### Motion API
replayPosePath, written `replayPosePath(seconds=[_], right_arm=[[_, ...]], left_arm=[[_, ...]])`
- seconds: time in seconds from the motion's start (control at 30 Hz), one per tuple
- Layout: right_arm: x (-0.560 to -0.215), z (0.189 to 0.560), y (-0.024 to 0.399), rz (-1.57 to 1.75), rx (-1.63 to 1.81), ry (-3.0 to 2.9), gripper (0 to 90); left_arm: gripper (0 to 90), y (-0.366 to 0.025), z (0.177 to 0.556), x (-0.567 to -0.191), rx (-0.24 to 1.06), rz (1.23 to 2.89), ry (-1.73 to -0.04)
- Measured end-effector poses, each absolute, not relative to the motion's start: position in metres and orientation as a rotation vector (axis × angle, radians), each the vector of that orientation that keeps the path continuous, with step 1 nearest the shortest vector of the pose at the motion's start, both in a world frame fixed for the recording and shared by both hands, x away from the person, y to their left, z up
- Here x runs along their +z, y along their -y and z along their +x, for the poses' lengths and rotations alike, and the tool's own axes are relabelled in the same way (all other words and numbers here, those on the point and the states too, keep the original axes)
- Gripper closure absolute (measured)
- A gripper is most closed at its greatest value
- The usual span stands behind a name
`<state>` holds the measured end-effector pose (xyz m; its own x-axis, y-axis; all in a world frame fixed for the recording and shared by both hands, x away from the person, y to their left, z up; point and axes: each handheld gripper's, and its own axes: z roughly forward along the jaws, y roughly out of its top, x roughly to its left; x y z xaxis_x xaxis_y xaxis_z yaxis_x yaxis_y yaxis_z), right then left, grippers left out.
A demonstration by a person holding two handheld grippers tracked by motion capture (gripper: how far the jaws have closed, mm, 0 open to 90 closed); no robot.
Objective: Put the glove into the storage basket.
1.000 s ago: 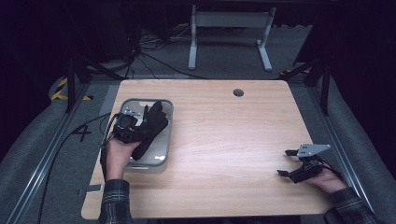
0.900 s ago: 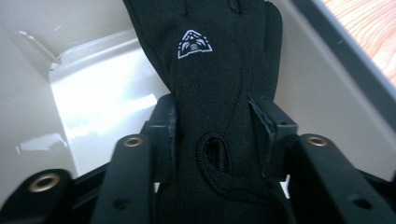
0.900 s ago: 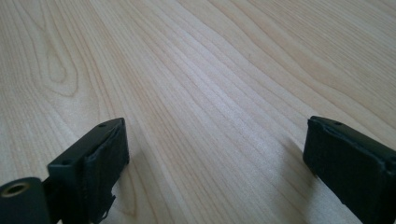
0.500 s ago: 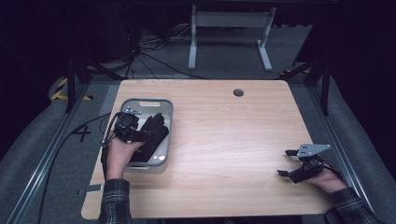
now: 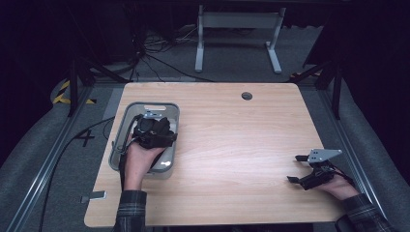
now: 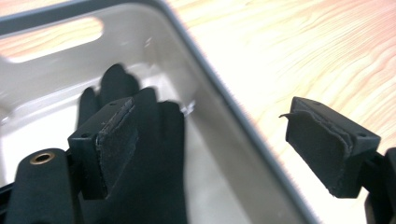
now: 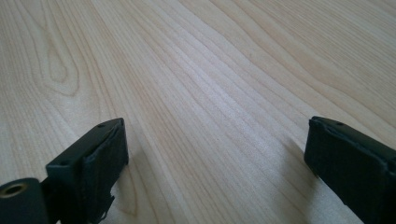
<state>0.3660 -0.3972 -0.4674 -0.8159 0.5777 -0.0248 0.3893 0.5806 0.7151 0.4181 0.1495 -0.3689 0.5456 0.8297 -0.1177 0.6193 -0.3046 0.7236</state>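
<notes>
A black glove (image 6: 154,154) lies in the grey tray (image 6: 224,107), spread flat on its floor beside my left jaw. My left gripper (image 6: 219,144) hangs over the tray's right rim. Its jaws have just been opening and now stand wide, with no pad pressing on the glove. In the high view the left gripper (image 5: 153,129) hovers over the tray (image 5: 126,116) at the table's left side. My right gripper (image 5: 293,168) rests low near the table's right edge, open, with only bare wood between its jaws (image 7: 215,158).
The wooden table (image 5: 232,130) has a round cable hole (image 5: 247,95) near its far edge. A metal stand (image 5: 237,29) and loose cables sit on the floor behind. A cable trails off the table's left side from my left gripper.
The left gripper has opened and drawn back over the tray. The glove that hung from it and draped over the tray now lies inside. The right gripper has stayed put.
</notes>
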Motion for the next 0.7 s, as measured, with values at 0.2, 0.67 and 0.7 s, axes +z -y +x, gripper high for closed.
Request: replayPosePath(seconds=[0.2,0.67,0.7], right_arm=[[-0.467,0.366,0.397,0.798,1.065,-2.557,6.6],[-0.467,0.366,0.397,0.8,1.065,-2.558,6.6],[-0.467,0.366,0.397,0.798,1.065,-2.558,6.5]], left_arm=[[17.4,-0.12,0.409,-0.366,0.344,2.022,-1.1],[17.3,-0.057,0.391,-0.375,0.295,2.085,-0.96],[17.3,-0.052,0.389,-0.376,0.291,2.088,-0.953]])
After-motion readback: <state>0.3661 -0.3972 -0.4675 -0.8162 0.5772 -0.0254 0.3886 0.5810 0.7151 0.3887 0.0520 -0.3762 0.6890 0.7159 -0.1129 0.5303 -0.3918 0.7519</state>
